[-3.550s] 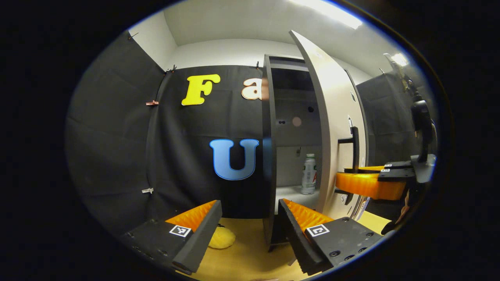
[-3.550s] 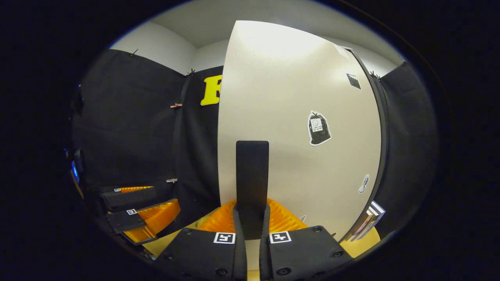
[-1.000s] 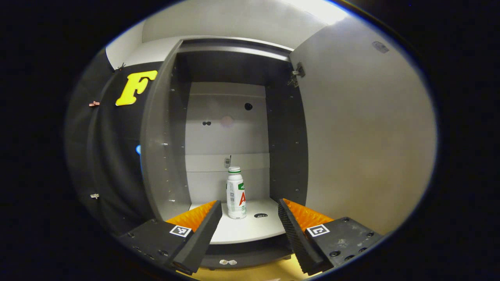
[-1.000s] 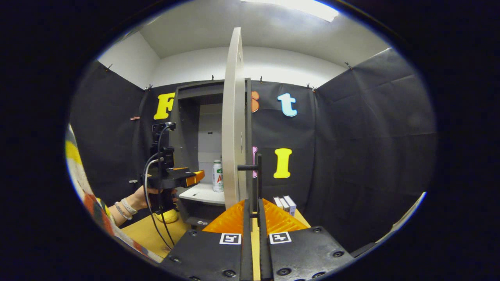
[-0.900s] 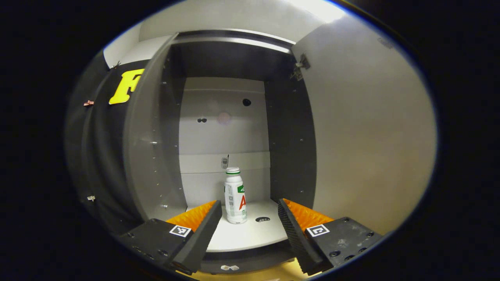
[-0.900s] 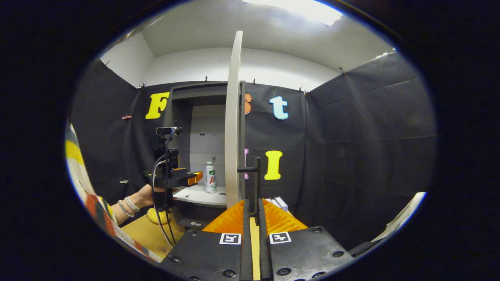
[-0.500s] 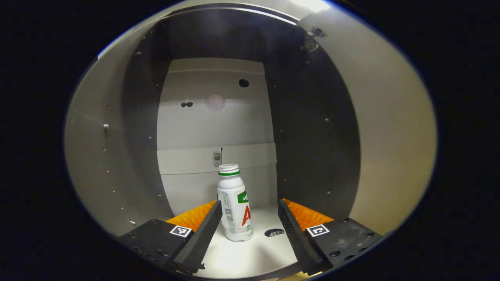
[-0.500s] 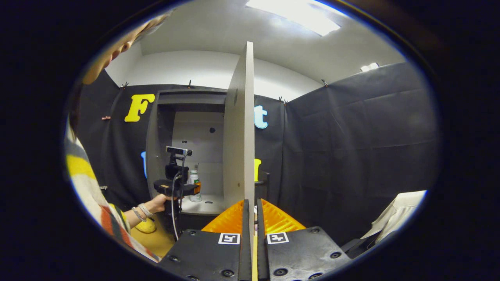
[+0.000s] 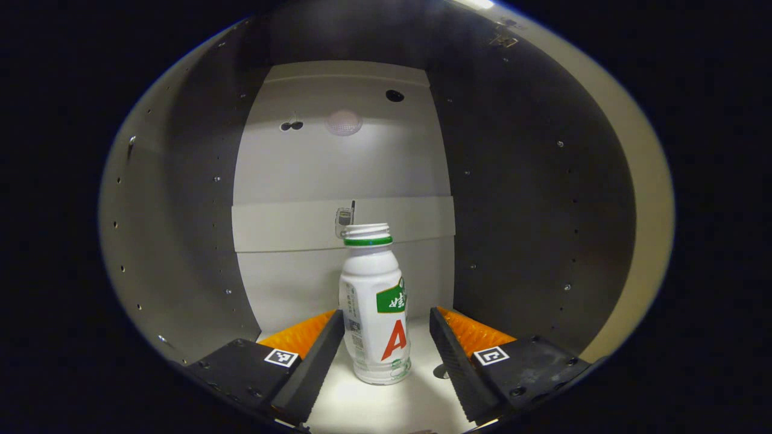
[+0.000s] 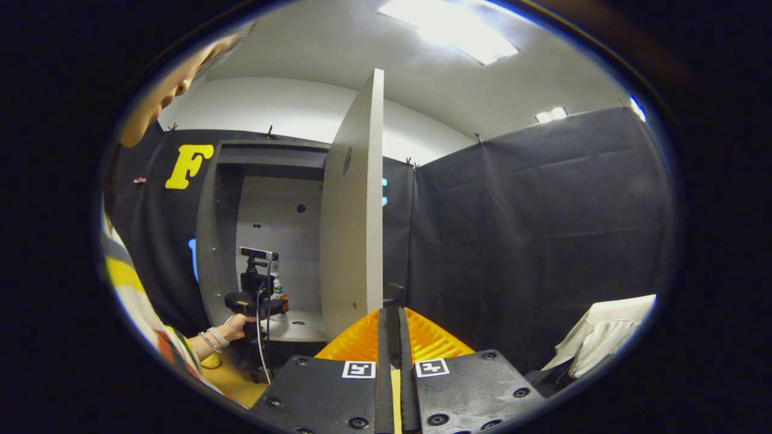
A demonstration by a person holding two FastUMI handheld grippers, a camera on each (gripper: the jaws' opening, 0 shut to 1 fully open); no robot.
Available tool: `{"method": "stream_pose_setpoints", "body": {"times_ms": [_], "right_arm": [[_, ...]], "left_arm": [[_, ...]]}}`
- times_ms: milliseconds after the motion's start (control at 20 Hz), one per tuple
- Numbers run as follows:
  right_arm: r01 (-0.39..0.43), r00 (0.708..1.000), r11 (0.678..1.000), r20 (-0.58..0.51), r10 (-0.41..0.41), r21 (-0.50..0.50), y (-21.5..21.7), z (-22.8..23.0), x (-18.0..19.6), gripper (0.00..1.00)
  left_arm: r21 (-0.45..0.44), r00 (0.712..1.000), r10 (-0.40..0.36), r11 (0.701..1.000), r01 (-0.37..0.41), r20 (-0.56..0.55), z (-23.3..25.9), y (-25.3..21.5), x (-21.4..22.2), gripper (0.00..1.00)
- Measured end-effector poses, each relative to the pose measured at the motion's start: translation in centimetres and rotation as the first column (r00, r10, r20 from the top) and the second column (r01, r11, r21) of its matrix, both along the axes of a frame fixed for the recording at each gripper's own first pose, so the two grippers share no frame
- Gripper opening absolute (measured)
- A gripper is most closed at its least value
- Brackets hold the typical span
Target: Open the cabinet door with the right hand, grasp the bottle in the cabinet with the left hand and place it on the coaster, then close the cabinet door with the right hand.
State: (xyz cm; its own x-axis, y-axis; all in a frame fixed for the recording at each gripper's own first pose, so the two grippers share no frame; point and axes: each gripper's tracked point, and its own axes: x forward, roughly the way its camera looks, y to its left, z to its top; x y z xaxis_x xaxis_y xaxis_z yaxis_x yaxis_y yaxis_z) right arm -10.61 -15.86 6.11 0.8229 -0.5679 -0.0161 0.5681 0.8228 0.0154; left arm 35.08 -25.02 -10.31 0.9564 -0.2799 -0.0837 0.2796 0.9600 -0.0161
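Observation:
The white bottle [image 9: 375, 313] with a green-banded cap stands upright on the cabinet's pale shelf [image 9: 362, 410]. My left gripper [image 9: 386, 316] is open inside the cabinet, one finger on each side of the bottle's lower half, neither clearly touching it. In the right gripper view a hand holds that left gripper [image 10: 256, 304] in the cabinet opening, where the bottle [image 10: 277, 288] just shows. My right gripper [image 10: 392, 328] is shut on the door's dark handle [image 10: 393, 298]. The door [image 10: 356, 205] stands wide open, edge toward me. A bit of the yellow coaster [image 10: 211, 360] shows under the wrist.
The cabinet's dark side walls [image 9: 512, 199] stand close on both sides of my left gripper, and a small dark hole [image 9: 440, 374] sits in the shelf by the right finger. A person's striped sleeve [image 10: 129, 283] is at the left, and a pale cloth [image 10: 603, 343] lies at the right.
My left gripper has gone into the cabinet until its open fingers flank the bottle. My right gripper, still shut on the handle, has swung the door further open.

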Motion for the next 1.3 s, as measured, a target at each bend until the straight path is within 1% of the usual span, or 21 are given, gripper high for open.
{"method": "stream_pose_setpoints", "body": {"times_ms": [50,100,150,200,250,300,450,550,650,700,750,850,950,1100,1250,1300], "right_arm": [[-0.012,1.0,1.0,0.009,0.012,0.004,0.1,0.5,-0.2,0.1],[-0.017,1.0,1.0,0.019,0.017,0.008,0.1,0.9,-0.4,0.0],[-0.018,1.0,1.0,0.019,0.018,0.005,0.1,0.8,-0.4,0.09],[-0.015,1.0,1.0,0.008,0.015,-0.003,0.1,0.6,-0.6,0.1],[-0.011,1.0,1.0,0.005,0.011,-0.012,0.0,0.6,-0.2,0.06],[-0.008,1.0,1.0,0.001,0.008,-0.017,0.0,0.6,-0.2,0.08],[-0.009,1.0,1.0,-0.004,0.009,-0.017,-0.1,0.4,-0.1,0.08],[-0.007,1.0,1.0,-0.006,0.007,-0.011,-0.2,0.4,0.0,0.08],[-0.012,1.0,1.0,-0.009,0.012,-0.014,-0.1,0.4,0.0,0.08],[-0.014,1.0,1.0,-0.012,0.014,-0.019,-0.1,0.4,-0.1,0.08],[-0.015,1.0,1.0,-0.014,0.015,-0.021,-0.1,0.5,0.0,0.08],[-0.023,1.0,1.0,-0.008,0.023,-0.019,0.0,0.5,0.1,0.08],[-0.035,0.999,0.999,0.002,0.035,-0.009,0.2,0.6,0.2,0.08],[-0.041,0.999,0.999,0.013,0.041,-0.003,0.4,0.6,0.3,0.08],[-0.07,0.997,0.997,0.012,0.07,-0.025,0.6,0.8,0.3,0.06],[-0.094,0.995,0.995,0.012,0.094,-0.019,0.9,0.8,0.5,0.06]], "left_arm": [[0.005,1.0,0.004,1.0,-0.004,0.001,0.0,0.1,0.3,0.9],[0.012,1.0,0.009,1.0,-0.009,-0.003,-0.2,0.3,0.8,0.9],[0.016,1.0,0.011,1.0,-0.011,-0.002,-0.3,0.5,1.2,0.9],[0.016,1.0,0.014,1.0,-0.014,-0.001,-0.4,0.6,1.8,0.9],[0.018,1.0,0.009,1.0,-0.008,-0.008,-0.5,0.5,2.1,0.9],[0.021,1.0,0.002,1.0,-0.002,-0.012,-0.7,0.3,2.4,0.9],[0.027,1.0,-0.016,1.0,0.016,-0.003,-0.5,-0.7,3.5,0.9],[-0.022,0.999,-0.025,0.999,0.024,-0.03,-0.6,-1.3,4.3,0.9],[-0.047,0.999,-0.013,0.999,0.011,-0.038,-0.6,-0.8,4.9,0.9],[-0.055,0.999,-0.011,0.998,0.009,-0.037,-0.6,-0.6,4.9,0.87],[-0.066,0.999,-0.024,0.998,0.021,-0.038,-0.4,-0.6,4.4,0.76],[-0.082,0.998,-0.051,0.995,0.049,-0.024,0.3,-0.4,3.4,0.75],[-0.067,0.998,-0.057,0.996,0.058,0.012,1.5,0.4,1.5,0.75],[-0.043,0.994,-0.102,0.994,0.104,0.04,2.8,0.8,-1.3,0.75],[-0.024,0.992,-0.11,0.994,0.111,0.055,3.6,2.2,-4.2,0.75],[-0.023,0.992,-0.117,0.993,0.118,0.052,3.7,2.6,-5.2,0.75]]}}
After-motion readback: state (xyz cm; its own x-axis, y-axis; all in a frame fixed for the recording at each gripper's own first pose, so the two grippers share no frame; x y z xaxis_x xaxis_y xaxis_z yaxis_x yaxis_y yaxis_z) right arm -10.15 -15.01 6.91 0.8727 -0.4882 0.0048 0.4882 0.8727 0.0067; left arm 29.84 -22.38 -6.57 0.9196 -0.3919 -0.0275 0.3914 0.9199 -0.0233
